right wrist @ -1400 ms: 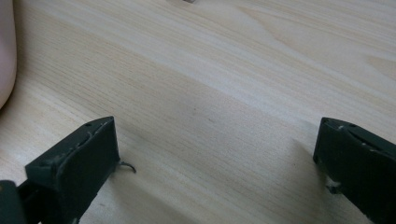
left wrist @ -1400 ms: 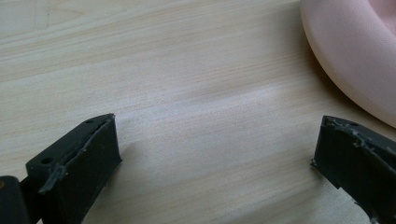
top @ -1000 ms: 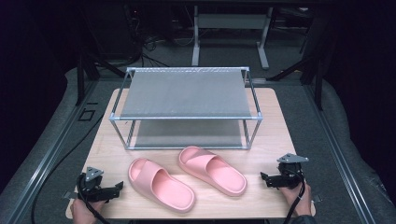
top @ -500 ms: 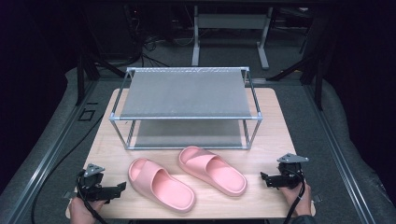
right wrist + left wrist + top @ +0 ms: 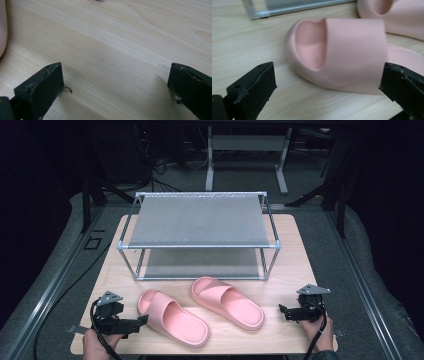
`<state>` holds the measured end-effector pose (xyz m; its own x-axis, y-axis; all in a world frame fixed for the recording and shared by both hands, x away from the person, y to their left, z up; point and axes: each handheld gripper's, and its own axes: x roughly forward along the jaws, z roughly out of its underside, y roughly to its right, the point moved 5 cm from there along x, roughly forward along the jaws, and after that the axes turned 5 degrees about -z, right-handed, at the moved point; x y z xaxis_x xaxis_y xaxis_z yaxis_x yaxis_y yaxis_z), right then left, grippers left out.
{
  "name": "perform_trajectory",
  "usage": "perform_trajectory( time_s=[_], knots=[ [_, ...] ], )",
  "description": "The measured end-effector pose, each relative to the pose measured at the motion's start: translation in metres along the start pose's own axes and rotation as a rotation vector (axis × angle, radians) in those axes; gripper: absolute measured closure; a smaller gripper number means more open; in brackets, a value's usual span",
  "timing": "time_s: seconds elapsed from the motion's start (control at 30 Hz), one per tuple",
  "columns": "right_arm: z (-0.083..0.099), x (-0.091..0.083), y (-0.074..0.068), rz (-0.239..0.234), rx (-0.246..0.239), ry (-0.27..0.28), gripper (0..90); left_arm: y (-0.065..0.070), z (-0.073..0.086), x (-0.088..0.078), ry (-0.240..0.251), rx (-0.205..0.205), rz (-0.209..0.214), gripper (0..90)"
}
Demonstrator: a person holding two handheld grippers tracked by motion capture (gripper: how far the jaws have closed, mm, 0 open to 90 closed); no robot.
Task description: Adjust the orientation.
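Two pink slides lie on the wooden table in front of a metal shoe rack (image 5: 200, 222). The left slide (image 5: 172, 316) is nearest my left gripper (image 5: 142, 320), whose jaws stand open right beside its heel end. In the left gripper view the same left slide (image 5: 342, 55) lies close ahead between the wide jaws, toe opening facing me. The right slide (image 5: 227, 301) lies at the middle. My right gripper (image 5: 282, 310) rests open near the table's right front, a short gap from the right slide's end, with bare wood between its jaws. An edge of a slide (image 5: 3, 30) shows at far left.
The two-tier rack has grey mesh shelves and takes up the table's back half. The table's front edge (image 5: 210, 353) runs just below both hands. Dark floor, cables and a desk frame (image 5: 247, 150) surround the table.
My left gripper has edged rightward toward the left slide. The right gripper and both slides stay where they were.
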<state>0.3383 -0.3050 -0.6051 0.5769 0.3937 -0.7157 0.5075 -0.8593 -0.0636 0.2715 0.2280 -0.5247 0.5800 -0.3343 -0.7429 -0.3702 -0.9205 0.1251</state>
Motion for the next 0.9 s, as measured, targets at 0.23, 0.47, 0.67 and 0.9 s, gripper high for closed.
perform_trajectory(
  time_s=[0.23,0.47,0.67,0.9],
  knots=[
    [0.0,0.0,0.0,0.001,0.001,0.006,0.0,0.027,-0.005,0.017,-0.052,0.056,0.04,0.0],
    [0.0,0.0,0.0,0.001,0.001,0.006,0.1,0.036,-0.004,0.034,-0.083,0.07,0.033,0.4],
    [0.0,0.0,0.0,0.001,0.0,0.005,0.1,0.032,-0.002,0.042,-0.098,0.078,-0.012,10.0],
    [0.0,0.0,0.0,0.002,0.001,0.006,0.2,0.029,-0.004,0.045,-0.087,0.085,-0.013,14.7]
  ],
)
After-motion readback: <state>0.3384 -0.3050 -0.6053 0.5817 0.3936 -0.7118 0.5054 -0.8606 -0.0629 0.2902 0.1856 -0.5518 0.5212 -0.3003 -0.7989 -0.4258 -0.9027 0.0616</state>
